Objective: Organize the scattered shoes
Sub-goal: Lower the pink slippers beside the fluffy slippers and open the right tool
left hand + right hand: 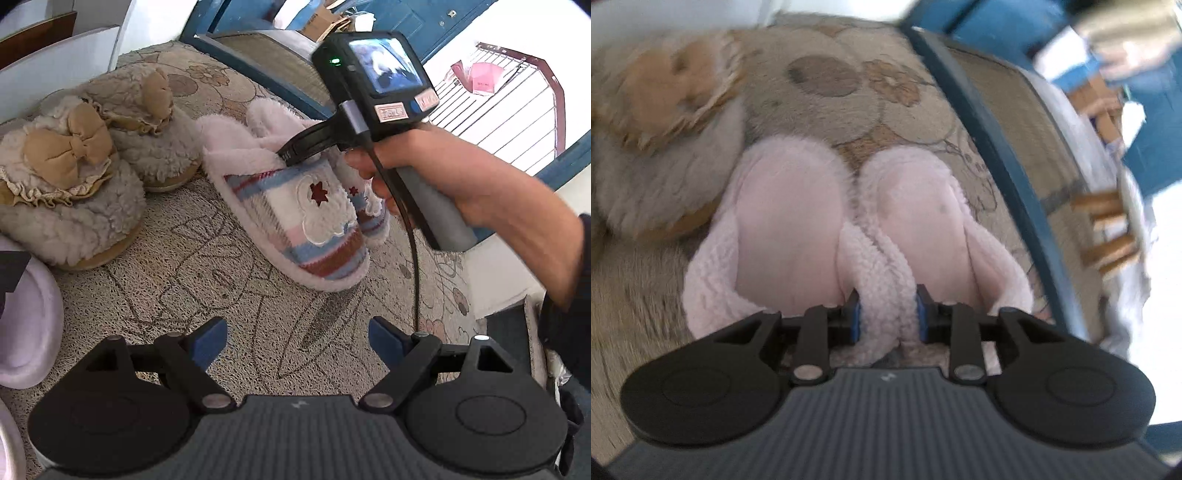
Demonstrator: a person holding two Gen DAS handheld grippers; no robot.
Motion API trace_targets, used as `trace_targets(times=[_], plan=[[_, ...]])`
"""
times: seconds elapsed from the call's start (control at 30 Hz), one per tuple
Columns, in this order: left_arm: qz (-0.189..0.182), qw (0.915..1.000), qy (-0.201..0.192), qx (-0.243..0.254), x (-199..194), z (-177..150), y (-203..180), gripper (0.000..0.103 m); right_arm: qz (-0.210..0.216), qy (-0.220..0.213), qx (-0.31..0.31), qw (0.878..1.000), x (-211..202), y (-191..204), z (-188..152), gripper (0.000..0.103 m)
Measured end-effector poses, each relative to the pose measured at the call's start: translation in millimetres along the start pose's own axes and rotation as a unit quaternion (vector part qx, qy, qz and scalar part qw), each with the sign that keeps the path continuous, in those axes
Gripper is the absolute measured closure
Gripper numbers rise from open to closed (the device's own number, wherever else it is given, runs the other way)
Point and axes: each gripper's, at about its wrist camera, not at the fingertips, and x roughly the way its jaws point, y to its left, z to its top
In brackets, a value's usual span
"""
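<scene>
The right gripper (888,314) is clamping its blue-padded fingers (854,314) on the two inner fleece edges of the pink striped slippers (846,229), pinching both shoes together so the pair can likely be carried and set down as one. Ahead of the fingers the two pink insoles are lying side by side on the patterned floor mat (820,122), and off to their left the grey fleece bow slippers (665,147) are sitting close beside them. The left gripper (297,334) is hovering with its fingers spread wide and holding nothing, low over the mat. Beyond those fingers the striped pair is touching the mat, near the bow slippers (74,173), apparently forming a row.
</scene>
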Motion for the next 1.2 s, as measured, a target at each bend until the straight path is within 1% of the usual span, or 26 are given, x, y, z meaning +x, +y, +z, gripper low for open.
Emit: trace_targets(times=[0.03, 0.1, 0.13, 0.2, 0.23, 0.27, 0.3, 0.33, 0.37, 0.4, 0.47, 0.57, 0.6, 0.7, 0.77, 0.83, 0.9, 0.93, 0.97, 1.03, 1.07, 1.13, 1.2], plan=[[0.001, 1.0000, -0.001, 0.001, -1, 0, 0, 0.017, 0.006, -0.002, 0.011, 1.000, 1, -3, 1, 0.070], [0.002, 1.0000, 0.000, -0.003, 0, 0, 2, 0.017, 0.017, -0.008, 0.007, 1.000, -1, -10, 1, 0.068], [0.002, 1.0000, 0.000, -0.005, 1, 0, 2, 0.017, 0.023, -0.012, 0.015, 1.000, -3, -13, 1, 0.065], [0.001, 1.0000, 0.001, -0.003, 2, 0, 2, 0.017, 0.047, -0.038, 0.065, 0.996, -15, -28, -4, 0.061], [0.001, 1.0000, 0.001, -0.001, 3, -1, 2, 0.017, 0.052, -0.065, 0.088, 0.993, -25, -33, -10, 0.054], [0.000, 1.0000, 0.001, 0.000, 3, -1, 2, 0.017, 0.049, -0.099, 0.107, 0.988, -36, -37, -16, 0.034], [0.000, 1.0000, 0.001, -0.001, 3, -1, 2, 0.017, 0.043, -0.136, 0.125, 0.982, -48, -41, -23, 0.021], [0.000, 1.0000, 0.001, -0.001, 3, -2, 2, 0.017, 0.038, -0.165, 0.135, 0.976, -59, -44, -29, 0.002], [0.001, 1.0000, 0.002, -0.002, 3, -2, 3, 0.017, 0.038, -0.182, 0.139, 0.973, -66, -46, -34, 0.000], [0.002, 1.0000, 0.001, -0.003, 3, -2, 3, 0.017, 0.039, -0.192, 0.143, 0.970, -73, -47, -39, 0.000], [0.002, 1.0000, -0.001, -0.005, 2, -2, 4, 0.017, 0.043, -0.188, 0.152, 0.969, -80, -45, -52, 0.000], [0.005, 1.0000, -0.004, -0.006, 0, -2, 7, 0.017, 0.058, -0.175, 0.161, 0.969, -84, -43, -92, 0.000], [0.006, 0.9999, -0.004, -0.009, -1, -2, 8, 0.017, 0.059, -0.168, 0.160, 0.971, -85, -40, -110, 0.000], [0.008, 0.9997, -0.006, -0.020, -3, -2, 13, 0.017, 0.072, -0.163, 0.148, 0.973, -91, -26, -146, 0.000], [0.009, 0.9996, -0.009, -0.025, -4, 0, 15, 0.017, 0.077, -0.162, 0.132, 0.975, -93, -10, -158, 0.000], [0.010, 0.9994, -0.013, -0.029, -7, 2, 17, 0.017, 0.059, -0.157, 0.094, 0.981, -84, 14, -159, 0.000], [0.015, 0.9993, -0.018, -0.030, -10, 4, 18, 0.017, 0.031, -0.147, 0.075, 0.986, -66, 24, -153, 0.002], [0.017, 0.9992, -0.019, -0.030, -11, 4, 18, 0.016, 0.012, -0.138, 0.075, 0.988, -58, 25, -150, 0.000], [0.019, 0.9992, -0.019, -0.030, -12, 3, 19, 0.016, 0.007, -0.131, 0.082, 0.988, -52, 21, -146, 0.000], [0.021, 0.9991, -0.018, -0.032, -13, 2, 22, 0.016, 0.020, -0.119, 0.109, 0.987, -45, 5, -138, 0.000], [0.022, 0.9990, -0.018, -0.034, -13, 2, 23, 0.016, 0.016, -0.114, 0.106, 0.988, -43, 2, -135, 0.000], [0.023, 0.9988, -0.017, -0.039, -12, 2, 25, 0.016, -0.022, -0.110, 0.082, 0.990, -40, -3, -130, 0.001], [0.020, 0.9989, -0.017, -0.039, -12, 2, 24, 0.016, -0.053, -0.100, 0.084, 0.990, -36, -12, -129, 0.005]])
